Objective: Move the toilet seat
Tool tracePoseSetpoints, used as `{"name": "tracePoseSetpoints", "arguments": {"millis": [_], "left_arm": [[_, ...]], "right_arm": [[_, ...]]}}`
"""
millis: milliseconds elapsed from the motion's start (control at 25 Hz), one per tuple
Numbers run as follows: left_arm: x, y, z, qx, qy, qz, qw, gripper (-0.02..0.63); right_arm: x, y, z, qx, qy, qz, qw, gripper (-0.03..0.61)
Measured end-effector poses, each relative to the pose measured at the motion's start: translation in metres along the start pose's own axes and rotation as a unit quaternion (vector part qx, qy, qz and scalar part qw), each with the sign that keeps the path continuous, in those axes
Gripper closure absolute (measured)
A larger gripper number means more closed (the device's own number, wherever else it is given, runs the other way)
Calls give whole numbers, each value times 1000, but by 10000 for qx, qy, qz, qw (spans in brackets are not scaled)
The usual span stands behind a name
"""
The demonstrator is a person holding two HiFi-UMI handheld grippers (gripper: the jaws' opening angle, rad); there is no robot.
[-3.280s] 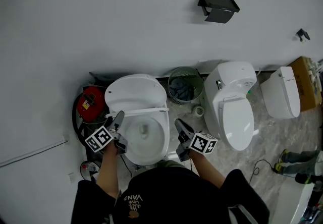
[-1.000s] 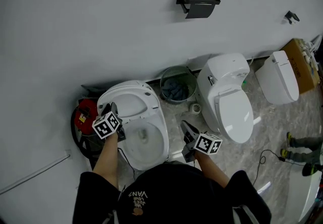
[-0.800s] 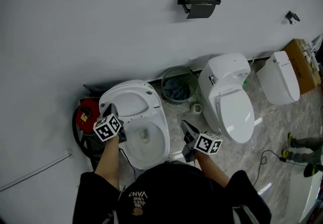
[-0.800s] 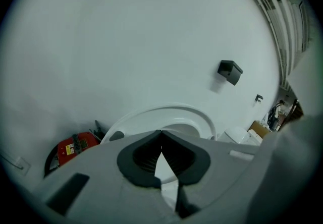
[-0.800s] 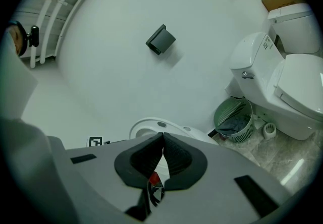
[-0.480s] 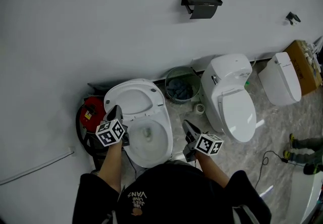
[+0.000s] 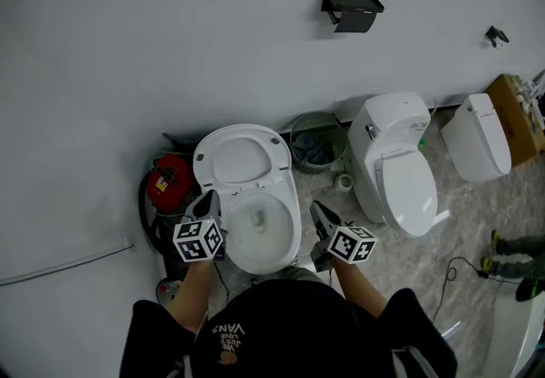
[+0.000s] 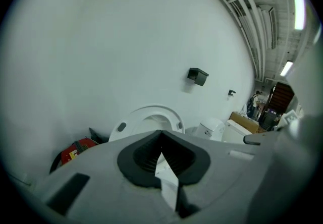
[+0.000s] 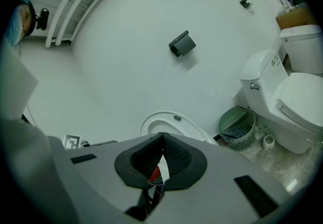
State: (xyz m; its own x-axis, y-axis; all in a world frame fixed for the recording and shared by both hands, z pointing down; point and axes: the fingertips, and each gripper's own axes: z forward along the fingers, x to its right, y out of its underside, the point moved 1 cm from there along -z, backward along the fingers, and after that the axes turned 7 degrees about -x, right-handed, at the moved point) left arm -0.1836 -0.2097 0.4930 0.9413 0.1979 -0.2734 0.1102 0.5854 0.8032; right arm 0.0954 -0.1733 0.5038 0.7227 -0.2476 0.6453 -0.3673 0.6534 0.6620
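The white toilet (image 7: 266,227) stands by the wall with its seat (image 7: 241,159) raised, the ring leaning back against the wall. My left gripper (image 7: 209,205) is shut and empty beside the bowl's left rim, just below the raised seat and apart from it. Also shut with nothing in it, my right gripper (image 7: 320,213) hangs to the right of the bowl. The left gripper view has the upright seat (image 8: 151,115) beyond the closed left gripper (image 8: 161,133). In the right gripper view the seat (image 9: 169,121) rises behind the closed right gripper (image 9: 162,137).
A red canister (image 7: 170,183) with a dark hose sits left of the toilet. A green waste basket (image 7: 317,144) stands between it and a second, closed toilet (image 7: 402,172). Further right are a third white fixture (image 7: 475,146) and a cardboard box (image 7: 521,115). A black holder (image 7: 352,10) hangs on the wall.
My left gripper has let go of the seat's left edge, shut, and drawn back toward me. The seat now stands fully upright. The right gripper has barely moved.
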Motion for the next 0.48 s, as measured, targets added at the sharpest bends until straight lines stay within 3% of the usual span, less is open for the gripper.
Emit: {"name": "tracePoseSetpoints", "arguments": {"millis": [480], "left_arm": [[9,44,-84,49,483,-18,9988,611]], "right_arm": [[-50,44,-27,31,46,-221,9997,580]]}}
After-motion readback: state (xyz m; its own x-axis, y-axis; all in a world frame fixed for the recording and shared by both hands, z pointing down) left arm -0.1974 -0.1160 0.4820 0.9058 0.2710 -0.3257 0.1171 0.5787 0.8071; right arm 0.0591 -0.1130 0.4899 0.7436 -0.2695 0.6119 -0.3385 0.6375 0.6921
